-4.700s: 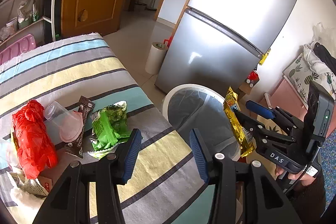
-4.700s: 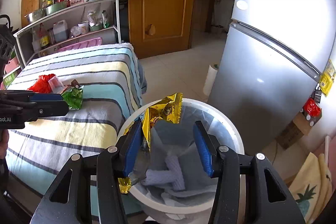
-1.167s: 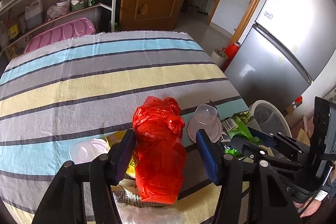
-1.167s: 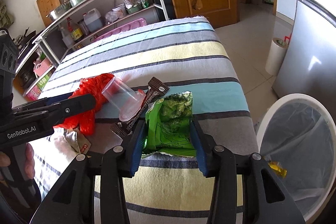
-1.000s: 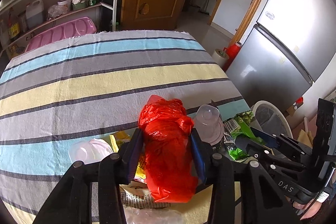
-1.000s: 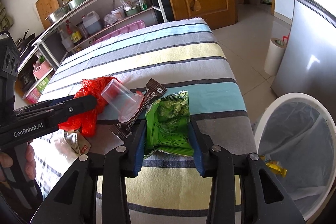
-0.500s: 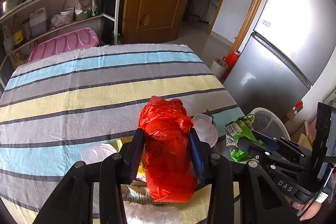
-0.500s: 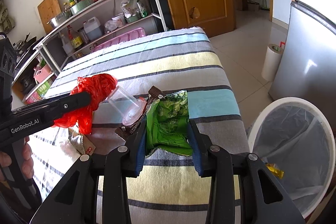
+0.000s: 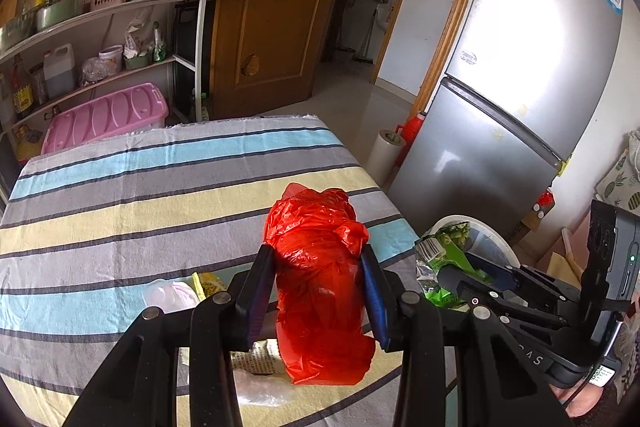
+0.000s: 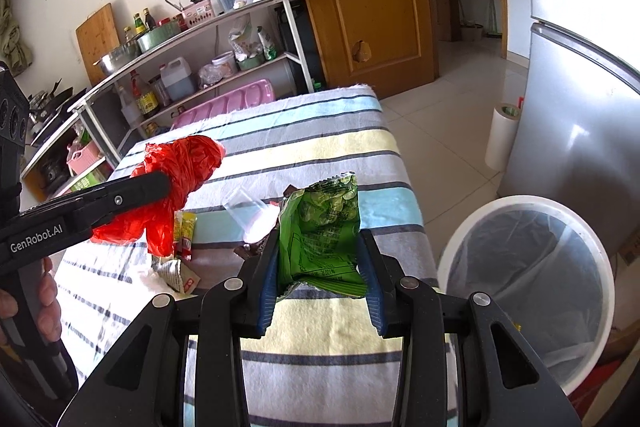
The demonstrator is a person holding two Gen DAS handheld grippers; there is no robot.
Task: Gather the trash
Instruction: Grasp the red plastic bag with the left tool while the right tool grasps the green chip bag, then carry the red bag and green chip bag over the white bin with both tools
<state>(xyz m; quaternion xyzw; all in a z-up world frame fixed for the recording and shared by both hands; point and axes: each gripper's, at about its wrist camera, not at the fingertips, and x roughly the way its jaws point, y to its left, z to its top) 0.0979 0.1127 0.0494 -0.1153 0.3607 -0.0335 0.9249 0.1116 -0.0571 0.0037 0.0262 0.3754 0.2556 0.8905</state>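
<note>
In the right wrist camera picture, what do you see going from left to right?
Left gripper holding the red plastic bag → clear plastic cup → green snack wrapper in the right gripper → white trash bin.

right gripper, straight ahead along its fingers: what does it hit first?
Probably the clear cup just past the green wrapper that the right gripper holds, or the striped table beyond; depth is unclear.

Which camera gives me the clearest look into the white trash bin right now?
The right wrist view: the white trash bin shows its whole rim and clear liner beside the table. In the left wrist view only a slice of its rim shows, behind the green snack packet held by the right gripper.
</note>
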